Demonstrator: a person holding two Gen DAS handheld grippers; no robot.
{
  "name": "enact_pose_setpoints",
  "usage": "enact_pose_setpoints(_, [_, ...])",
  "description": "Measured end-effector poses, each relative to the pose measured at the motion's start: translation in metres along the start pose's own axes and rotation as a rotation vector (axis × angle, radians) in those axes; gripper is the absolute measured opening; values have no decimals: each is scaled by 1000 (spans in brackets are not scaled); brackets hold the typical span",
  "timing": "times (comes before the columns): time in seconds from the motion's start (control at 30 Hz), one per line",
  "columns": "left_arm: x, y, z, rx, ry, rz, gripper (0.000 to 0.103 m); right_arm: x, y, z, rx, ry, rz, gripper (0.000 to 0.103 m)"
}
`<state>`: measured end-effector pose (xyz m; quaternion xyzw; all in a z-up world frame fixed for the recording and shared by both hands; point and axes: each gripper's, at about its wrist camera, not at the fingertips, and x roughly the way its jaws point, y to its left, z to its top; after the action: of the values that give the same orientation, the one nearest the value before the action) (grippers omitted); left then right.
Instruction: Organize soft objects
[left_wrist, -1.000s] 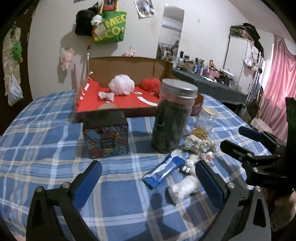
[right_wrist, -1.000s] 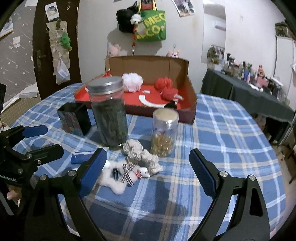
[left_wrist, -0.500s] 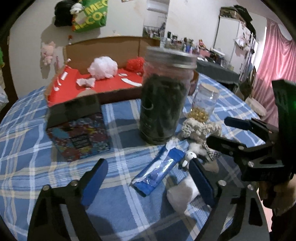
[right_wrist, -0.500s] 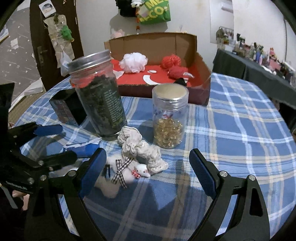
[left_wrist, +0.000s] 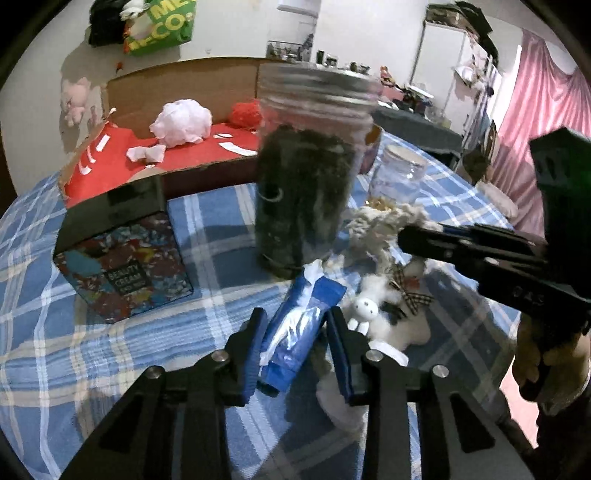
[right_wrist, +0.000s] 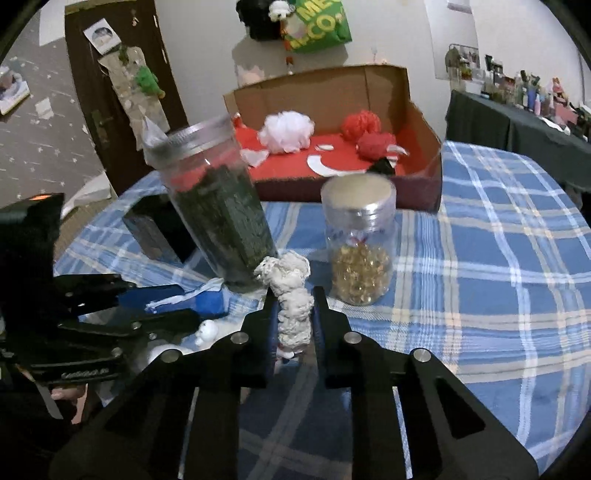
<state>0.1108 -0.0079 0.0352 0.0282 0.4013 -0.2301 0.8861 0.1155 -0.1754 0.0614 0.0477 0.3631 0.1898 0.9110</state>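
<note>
Two tongs pinching blue packet, knit toy; pompoms in box

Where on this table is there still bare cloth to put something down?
Bare tablecloth runs right of the bead jar, beside the cardboard box. A smaller bare patch lies in front of the beauty cream box. It is crowded around the tall dark jar, with the blue packet, crocheted piece and white plush.
</note>
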Motion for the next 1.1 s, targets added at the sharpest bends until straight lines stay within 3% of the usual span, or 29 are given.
enact_pose_setpoints(0.7, [-26, 6, 8, -43, -68, -27, 27, -41, 23, 14, -51, -137, 16, 15])
enact_pose_setpoints(0.87, [-28, 6, 8, -46, -75, -32, 26, -37, 22, 11, -13, -108, 88, 15])
enact_pose_setpoints(1.1, [-28, 5, 5, -54, -65, -30, 26, -22, 21, -4, 19, -53, 108, 15])
